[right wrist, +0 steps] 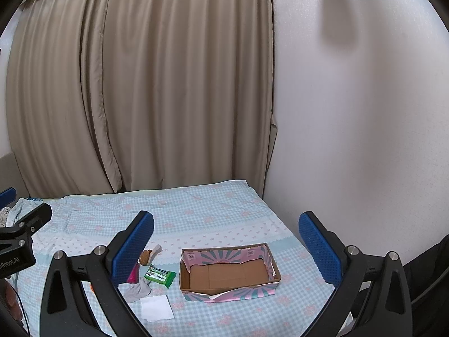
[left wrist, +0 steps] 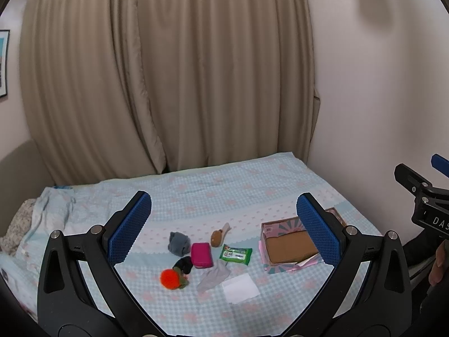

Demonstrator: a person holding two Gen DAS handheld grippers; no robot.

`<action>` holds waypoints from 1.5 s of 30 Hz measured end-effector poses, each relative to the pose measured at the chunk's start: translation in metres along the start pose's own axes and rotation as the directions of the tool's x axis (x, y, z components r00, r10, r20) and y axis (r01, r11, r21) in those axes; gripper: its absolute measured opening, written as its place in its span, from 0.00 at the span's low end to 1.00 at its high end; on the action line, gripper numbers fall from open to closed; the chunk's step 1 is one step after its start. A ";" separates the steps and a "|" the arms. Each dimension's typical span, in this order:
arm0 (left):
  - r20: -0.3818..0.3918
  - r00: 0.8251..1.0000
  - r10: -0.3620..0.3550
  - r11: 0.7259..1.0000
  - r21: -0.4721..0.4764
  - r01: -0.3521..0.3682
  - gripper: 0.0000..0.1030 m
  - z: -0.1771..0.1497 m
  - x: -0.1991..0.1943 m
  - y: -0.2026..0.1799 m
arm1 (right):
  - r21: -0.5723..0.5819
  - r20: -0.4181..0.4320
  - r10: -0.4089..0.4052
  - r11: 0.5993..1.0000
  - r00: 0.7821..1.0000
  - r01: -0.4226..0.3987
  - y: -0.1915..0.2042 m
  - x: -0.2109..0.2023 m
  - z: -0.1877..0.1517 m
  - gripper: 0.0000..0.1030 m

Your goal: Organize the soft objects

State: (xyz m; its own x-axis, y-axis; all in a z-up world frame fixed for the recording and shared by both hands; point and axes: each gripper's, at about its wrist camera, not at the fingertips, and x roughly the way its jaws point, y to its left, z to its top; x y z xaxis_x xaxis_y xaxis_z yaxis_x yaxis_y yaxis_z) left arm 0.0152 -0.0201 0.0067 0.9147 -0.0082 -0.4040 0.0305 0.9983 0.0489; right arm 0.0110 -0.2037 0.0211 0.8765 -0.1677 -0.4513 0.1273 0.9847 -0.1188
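Beige curtains [left wrist: 168, 70] are hanging across the upper half of both views, with a pale wall [right wrist: 364, 112] filling the right side. Below them, a bed [left wrist: 224, 185] with a light-blue checked sheet is occupying the lower centre. An open cardboard box [right wrist: 230, 273] is sitting at lower centre of the right wrist view, showing a bare brown floor. Soft objects are lying in a loose cluster left of the box: a grey cloth bundle [left wrist: 178, 243], a pink pouch [left wrist: 201, 255], a brown plush [left wrist: 217, 237], a green wipes pack [left wrist: 235, 255], a black item [left wrist: 183, 264] touching an orange pompom [left wrist: 169, 279], a grey sock [left wrist: 213, 278] and a white tissue [left wrist: 240, 288]. The left gripper [left wrist: 224, 230] is hovering above the cluster, fingers spread wide and grasping nothing. The right gripper [right wrist: 226, 241] is hovering above the box, likewise released.
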 end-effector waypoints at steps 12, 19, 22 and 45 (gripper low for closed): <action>-0.025 1.000 -0.008 1.000 -0.001 0.008 1.00 -0.002 0.002 -0.008 | 0.013 0.002 0.003 1.000 1.000 -0.004 -0.003 -0.002 0.001 1.00; -0.069 0.997 0.034 0.999 -0.032 -0.036 1.00 -0.015 0.011 -0.008 | 0.011 -0.022 0.056 0.998 0.998 -0.056 -0.010 0.003 -0.002 1.00; -0.104 0.991 0.079 0.996 -0.031 -0.082 1.00 -0.029 0.017 -0.003 | -0.010 -0.088 0.097 0.995 0.991 -0.098 -0.008 0.014 -0.010 1.00; -0.473 0.881 -0.009 0.998 -0.056 -0.020 1.00 -0.230 0.237 0.158 | 0.011 -0.395 0.150 0.987 0.906 -0.158 0.159 0.161 -0.214 1.00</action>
State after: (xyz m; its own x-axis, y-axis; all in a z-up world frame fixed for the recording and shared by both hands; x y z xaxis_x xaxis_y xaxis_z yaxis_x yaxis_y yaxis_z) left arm 0.1441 0.1492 -0.2912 0.6150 0.0107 -0.7884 -0.0101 0.9999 0.0057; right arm 0.0731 -0.0838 -0.2596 0.6298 -0.0231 -0.7764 -0.0077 0.9993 -0.0360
